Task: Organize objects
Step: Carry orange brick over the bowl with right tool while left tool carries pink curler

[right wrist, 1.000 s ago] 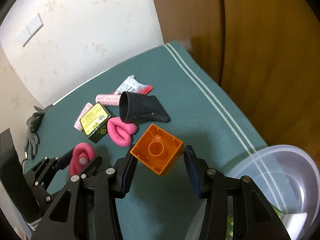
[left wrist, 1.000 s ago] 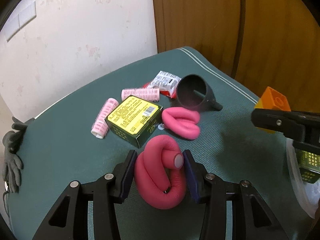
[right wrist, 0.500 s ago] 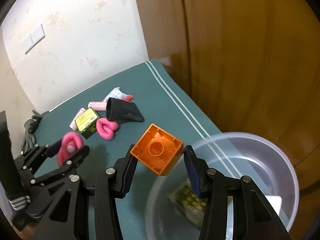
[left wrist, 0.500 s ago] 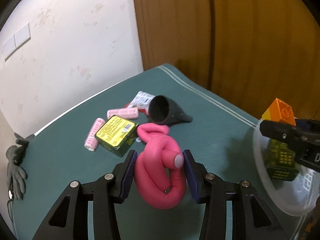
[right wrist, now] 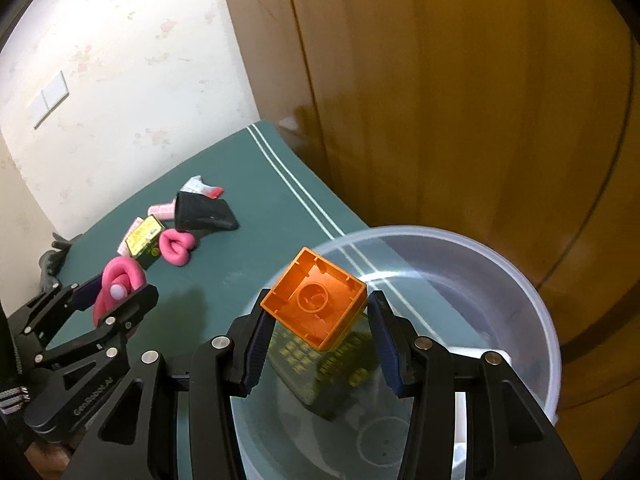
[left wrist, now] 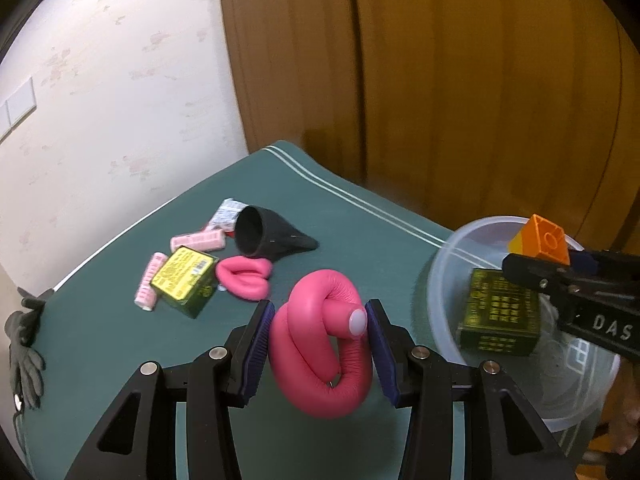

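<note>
My left gripper (left wrist: 317,340) is shut on a coiled pink foam roller (left wrist: 320,356) and holds it above the green table (left wrist: 120,340), left of the clear plastic bowl (left wrist: 440,280). It also shows in the right wrist view (right wrist: 120,280). My right gripper (right wrist: 316,328) is shut on an orange toy block (right wrist: 314,298) and holds it over the clear bowl (right wrist: 520,280). A green and yellow box (right wrist: 320,368) lies in the bowl under the block.
On the table lie a second pink foam roller (left wrist: 244,278), a green and yellow box (left wrist: 184,280), two pink hair curlers (left wrist: 198,240), a black funnel (left wrist: 268,234) and a sachet (left wrist: 228,214). Grey gloves (left wrist: 24,344) hang at the left edge. A wooden wardrobe (left wrist: 480,80) stands behind.
Both grippers rose and moved right with their loads. The orange block is now over the bowl. The pink roller is nearer the bowl's left side.
</note>
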`<state>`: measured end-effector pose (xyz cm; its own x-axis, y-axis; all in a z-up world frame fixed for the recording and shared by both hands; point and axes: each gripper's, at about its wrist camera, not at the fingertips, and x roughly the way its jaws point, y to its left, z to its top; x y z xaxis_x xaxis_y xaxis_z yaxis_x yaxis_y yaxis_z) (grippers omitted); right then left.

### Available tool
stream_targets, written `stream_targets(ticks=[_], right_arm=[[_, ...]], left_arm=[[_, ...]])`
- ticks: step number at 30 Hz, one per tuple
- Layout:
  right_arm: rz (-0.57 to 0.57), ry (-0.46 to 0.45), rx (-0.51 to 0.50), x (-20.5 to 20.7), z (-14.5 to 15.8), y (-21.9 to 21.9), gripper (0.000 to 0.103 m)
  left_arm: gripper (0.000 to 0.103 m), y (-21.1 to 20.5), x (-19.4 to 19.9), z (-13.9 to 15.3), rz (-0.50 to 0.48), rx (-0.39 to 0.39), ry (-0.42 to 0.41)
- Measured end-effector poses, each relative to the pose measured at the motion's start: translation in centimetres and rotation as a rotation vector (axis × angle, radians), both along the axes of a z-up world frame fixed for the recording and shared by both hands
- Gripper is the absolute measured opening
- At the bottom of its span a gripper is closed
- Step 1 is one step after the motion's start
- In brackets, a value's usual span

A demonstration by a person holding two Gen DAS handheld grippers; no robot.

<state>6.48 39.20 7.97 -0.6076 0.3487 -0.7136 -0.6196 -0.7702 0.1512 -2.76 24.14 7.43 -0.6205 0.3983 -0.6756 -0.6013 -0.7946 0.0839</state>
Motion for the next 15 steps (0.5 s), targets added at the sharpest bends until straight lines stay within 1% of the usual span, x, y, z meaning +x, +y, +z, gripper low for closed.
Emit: stream_targets(ticks=[8,15], right_arm=[[-0.037,-0.006,0.050,2.1,0.1,0.0,0.048],[-0.067,-0.006,0.124,4.1,0.9,-0.1,0.048]], left_arm=[[0.049,2.3,1.6,-0.2,-0.053,-0.006,-0.014],[0.049,4.2,2.7,-0.4,-0.096,0.000,-0.031]])
